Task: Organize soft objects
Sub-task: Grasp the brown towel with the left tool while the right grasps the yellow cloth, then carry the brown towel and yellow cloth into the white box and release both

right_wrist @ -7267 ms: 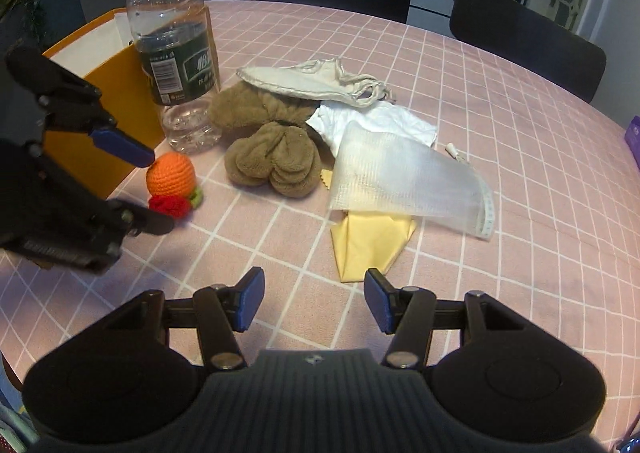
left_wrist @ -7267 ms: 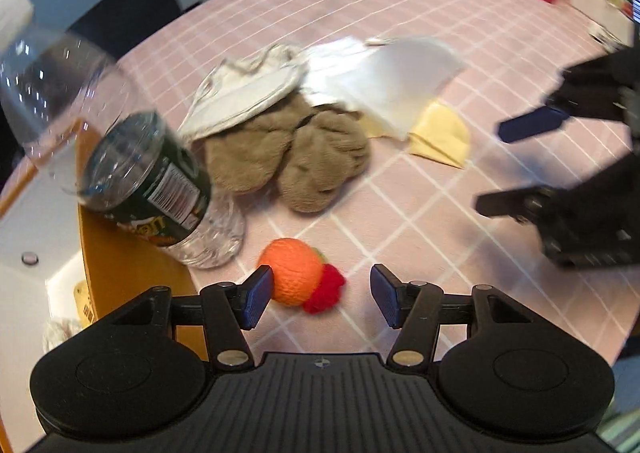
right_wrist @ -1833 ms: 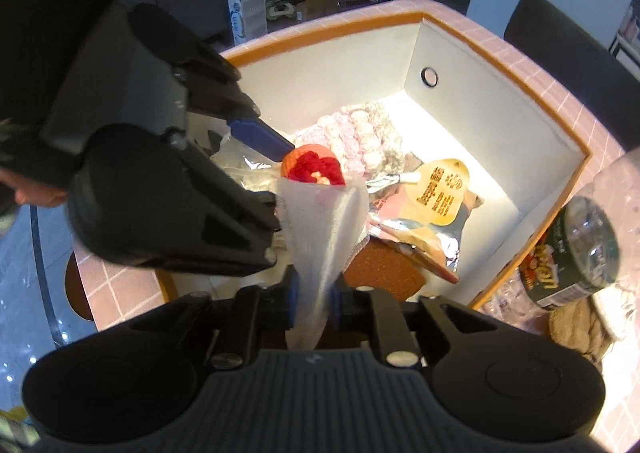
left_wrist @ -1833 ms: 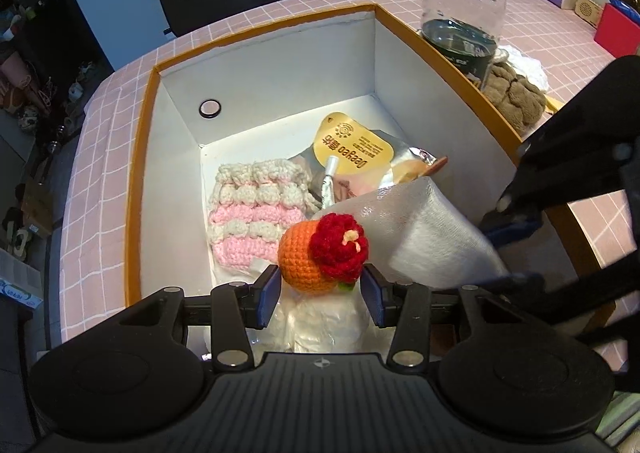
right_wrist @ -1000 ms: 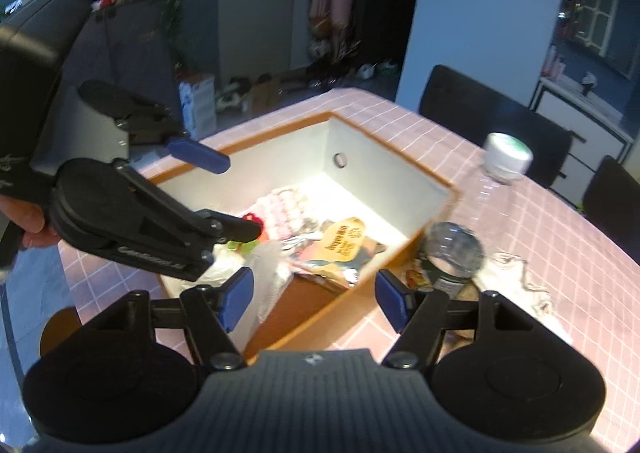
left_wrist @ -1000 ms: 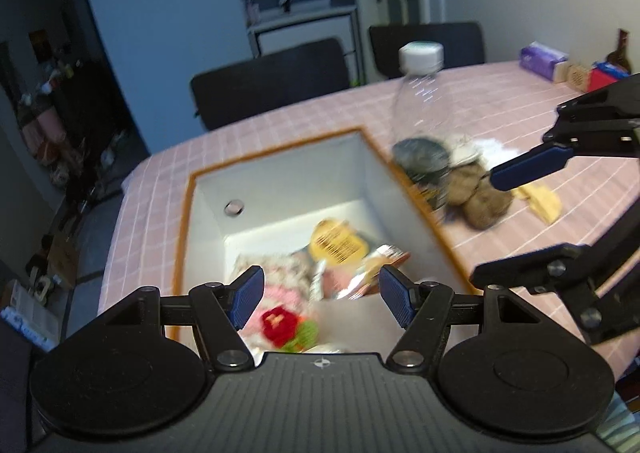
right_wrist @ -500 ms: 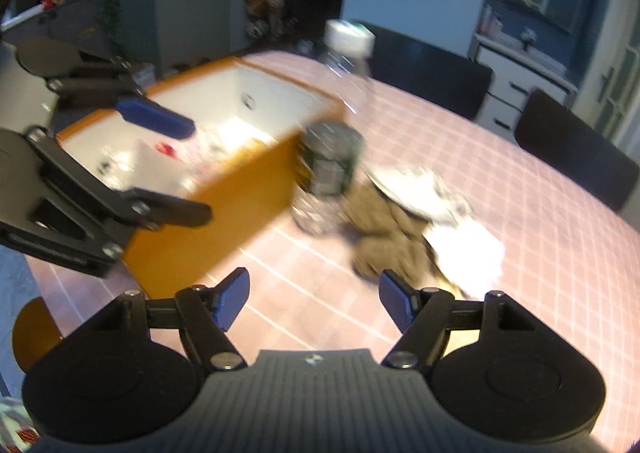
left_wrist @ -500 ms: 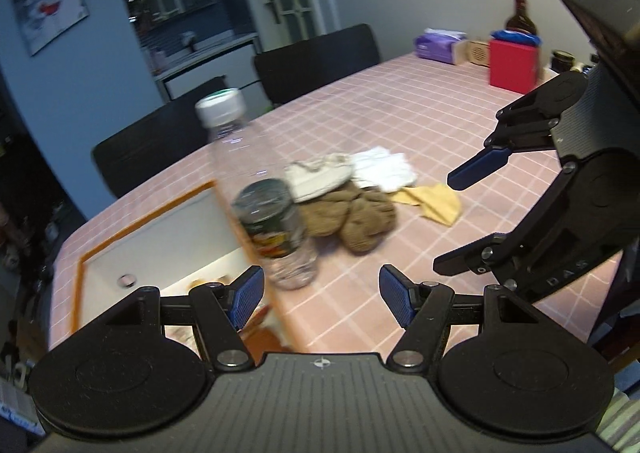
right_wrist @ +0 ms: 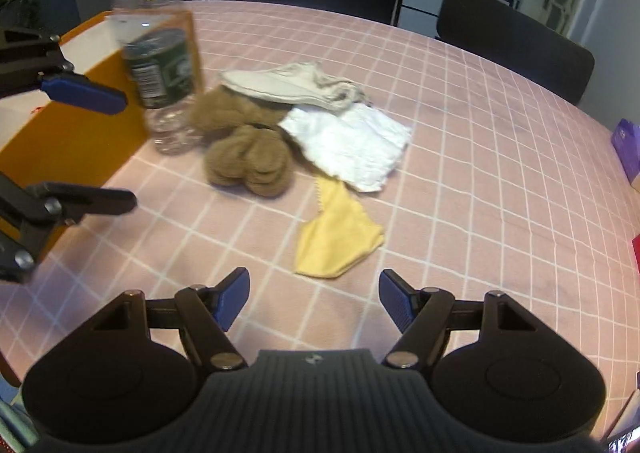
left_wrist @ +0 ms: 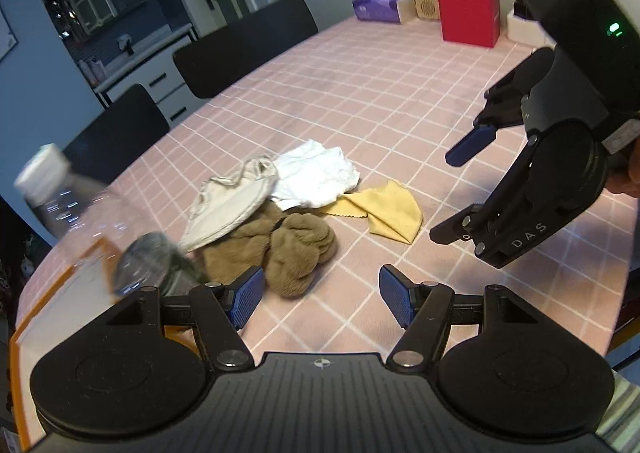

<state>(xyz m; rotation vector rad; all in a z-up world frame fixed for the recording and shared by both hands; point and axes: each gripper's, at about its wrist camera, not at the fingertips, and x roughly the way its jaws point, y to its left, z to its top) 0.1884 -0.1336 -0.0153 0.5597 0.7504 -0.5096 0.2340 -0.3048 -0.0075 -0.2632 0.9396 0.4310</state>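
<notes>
four soft items on pink checked tablecloth [right_wrist: 480,141]: brown plush towel [right_wrist: 248,157], beige drawstring pouch [right_wrist: 288,87], white crumpled cloth [right_wrist: 352,145], yellow cloth [right_wrist: 340,237] (all touching); left gripper [left_wrist: 320,297] and right gripper [right_wrist: 314,299] both spread, holding nothing.

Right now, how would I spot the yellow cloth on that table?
Find the pink checked table, then the heap of fabrics beside the bottle. The yellow cloth lies flat at the heap's edge, tucked under the white cloth; it alone is bright yellow.
</notes>
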